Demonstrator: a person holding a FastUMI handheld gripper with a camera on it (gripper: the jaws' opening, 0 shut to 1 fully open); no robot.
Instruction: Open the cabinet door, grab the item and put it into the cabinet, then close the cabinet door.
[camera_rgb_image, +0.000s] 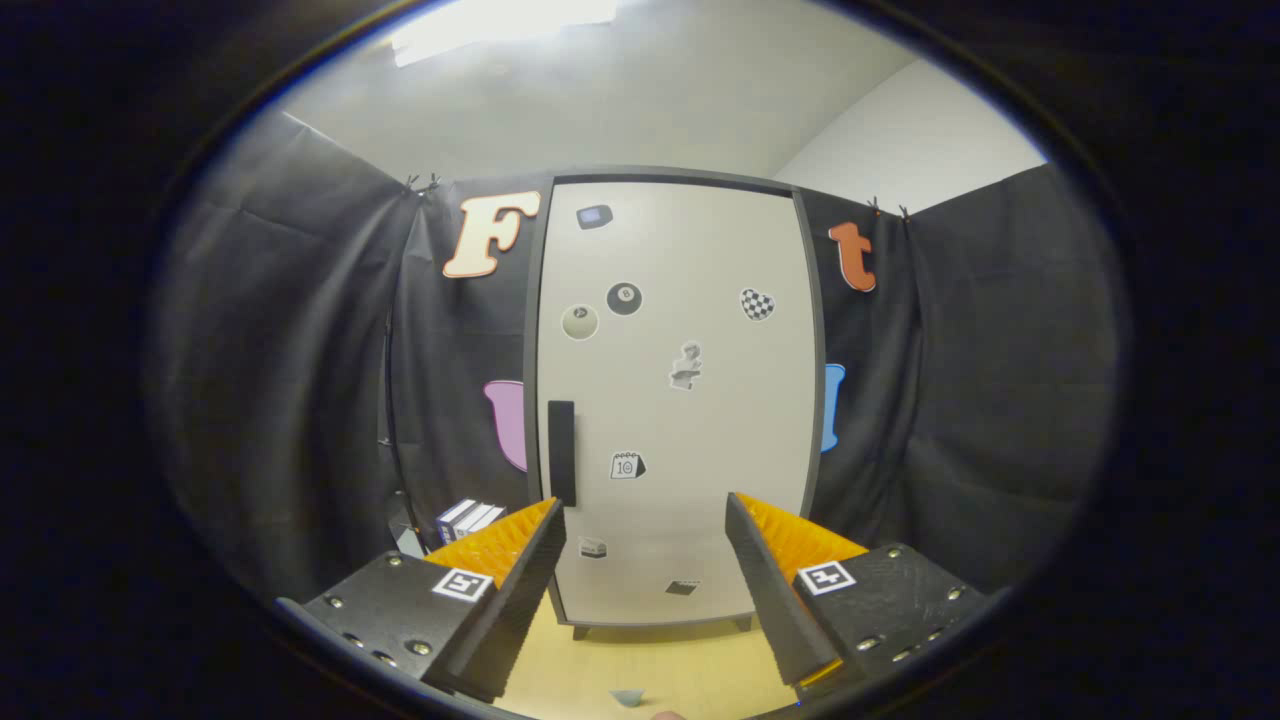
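Black cloth backs the cabinet (680, 400) on the tabletop (650, 670). Door shut, handle (562, 452) just beyond the tool (645, 515), fingers apart, empty. Boxes (468, 518) sit left of cabinet. Every step remains.

Gripper cam, facing cabinet door (680, 400) head-on.

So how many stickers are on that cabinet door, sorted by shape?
Round ball stickers: 2
Checkered heart sticker: 1
Other small stickers: 5
Total: 8, all on the shut cabinet door, beyond the open gripper.
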